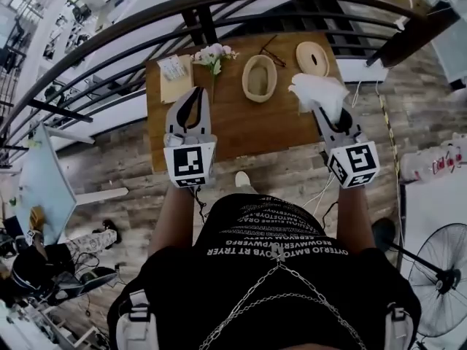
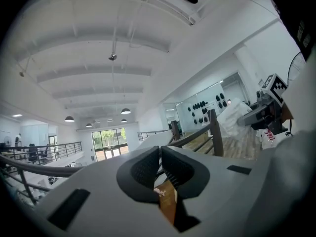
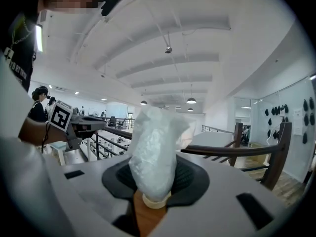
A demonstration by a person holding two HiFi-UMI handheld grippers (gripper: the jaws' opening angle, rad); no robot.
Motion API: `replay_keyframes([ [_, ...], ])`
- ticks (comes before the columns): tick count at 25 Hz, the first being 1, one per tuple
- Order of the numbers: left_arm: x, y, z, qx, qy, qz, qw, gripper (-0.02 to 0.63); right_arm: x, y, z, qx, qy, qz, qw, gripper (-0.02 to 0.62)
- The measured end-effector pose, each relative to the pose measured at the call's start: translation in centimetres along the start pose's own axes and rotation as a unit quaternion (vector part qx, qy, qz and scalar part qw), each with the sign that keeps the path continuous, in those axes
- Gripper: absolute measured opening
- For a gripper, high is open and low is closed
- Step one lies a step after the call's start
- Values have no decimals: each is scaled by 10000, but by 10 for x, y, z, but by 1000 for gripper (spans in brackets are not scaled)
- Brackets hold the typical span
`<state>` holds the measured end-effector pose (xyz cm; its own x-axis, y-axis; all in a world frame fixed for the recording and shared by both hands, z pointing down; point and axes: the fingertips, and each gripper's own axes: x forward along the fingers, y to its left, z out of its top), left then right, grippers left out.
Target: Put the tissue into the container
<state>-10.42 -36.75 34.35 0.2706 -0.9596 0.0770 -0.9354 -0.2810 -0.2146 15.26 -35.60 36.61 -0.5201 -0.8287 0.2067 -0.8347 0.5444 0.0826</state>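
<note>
A crumpled white tissue (image 1: 319, 93) is pinched in my right gripper (image 1: 328, 117), held up over the right part of the wooden table (image 1: 241, 133). In the right gripper view the tissue (image 3: 153, 152) fills the gap between the jaws and stands up out of them. The oval wooden container (image 1: 259, 77) sits open on the table, to the left of the tissue. Its round lid (image 1: 312, 57) lies apart at the back right. My left gripper (image 1: 192, 99) hovers over the table's left part, shut and empty, its fingertips (image 2: 148, 168) close together.
A tissue pack on a tan mat (image 1: 174, 70), a small bunch of flowers (image 1: 214, 54) and a pair of glasses (image 1: 271, 52) lie along the table's far side. A curved dark railing (image 1: 219, 9) runs behind the table. A fan (image 1: 441, 279) stands at the lower right.
</note>
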Motion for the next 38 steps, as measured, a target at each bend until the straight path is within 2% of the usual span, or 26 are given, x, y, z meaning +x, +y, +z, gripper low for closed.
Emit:
replay_keyframes([
  [8, 33, 28, 2, 27, -140, -253, 9996, 38, 39, -9, 24, -99, -78, -239, 9996, 126],
  [13, 47, 28, -16, -106, 96, -433, 9990, 38, 62, -14, 7, 25, 218, -250, 9994, 126],
  [21, 67, 20, -24, -167, 135, -585, 9981, 38, 113, -30, -57, 372, 914, -45, 9951, 124],
  [27, 90, 31, -29, -121, 244, -384, 9989, 38, 162, -45, -111, 630, 1408, 244, 9877, 126],
  [33, 121, 41, -36, -65, 471, -194, 9987, 38, 210, -51, -167, 821, 1983, 669, 9744, 124],
  [38, 146, 46, -44, -118, 633, 26, 9979, 38, 243, -56, -211, 678, 2476, 1105, 9602, 124],
])
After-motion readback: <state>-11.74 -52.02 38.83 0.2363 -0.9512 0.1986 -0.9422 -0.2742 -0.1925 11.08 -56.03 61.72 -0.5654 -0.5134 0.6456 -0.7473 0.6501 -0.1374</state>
